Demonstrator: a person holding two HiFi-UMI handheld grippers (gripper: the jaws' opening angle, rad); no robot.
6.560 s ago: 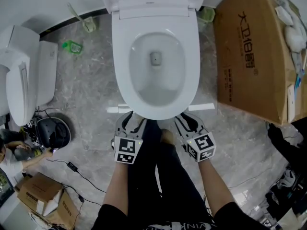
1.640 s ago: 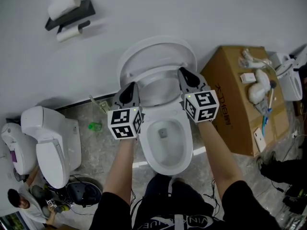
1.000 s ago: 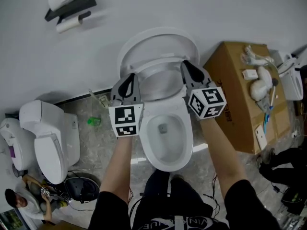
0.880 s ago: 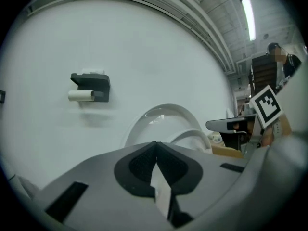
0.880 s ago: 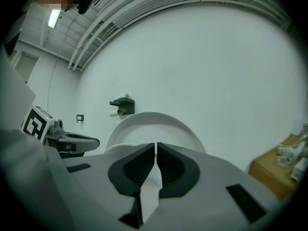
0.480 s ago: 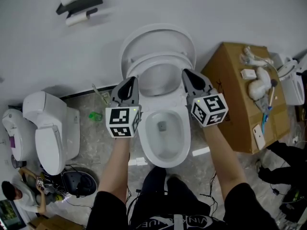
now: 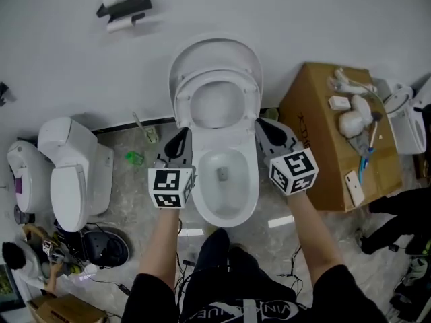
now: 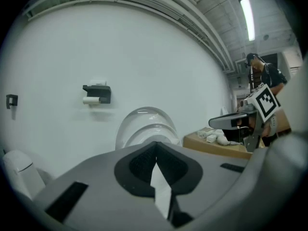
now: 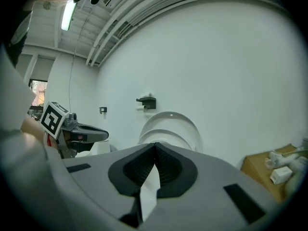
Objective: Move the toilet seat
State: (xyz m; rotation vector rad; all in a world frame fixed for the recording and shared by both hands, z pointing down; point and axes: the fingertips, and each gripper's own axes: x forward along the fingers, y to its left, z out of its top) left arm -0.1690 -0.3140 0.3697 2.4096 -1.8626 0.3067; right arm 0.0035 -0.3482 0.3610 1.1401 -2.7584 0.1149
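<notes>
The toilet seat (image 7: 251,101) seems stiff, slippery (probably light); take its rim. The left gripper (image 7: 180,137) and right gripper (image 7: 264,125) are closed, empty.

grippers (image 7: 182,134) (image 7: 262,125): two. toilets (image 7: 250,180) (image 7: 67,180): two clear. large cardboard box (image 7: 316,147): one. wall roll holder (image 7: 124,7): one.

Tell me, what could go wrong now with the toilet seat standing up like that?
1. The toilet seat stands up against the lid, and neither the left gripper nor the right gripper, both shut, touches it. If it leans too little, it might slam onto the bowl.
2. The right gripper is near the cardboard box; a wide swing might knock the loose white parts off its top.
</notes>
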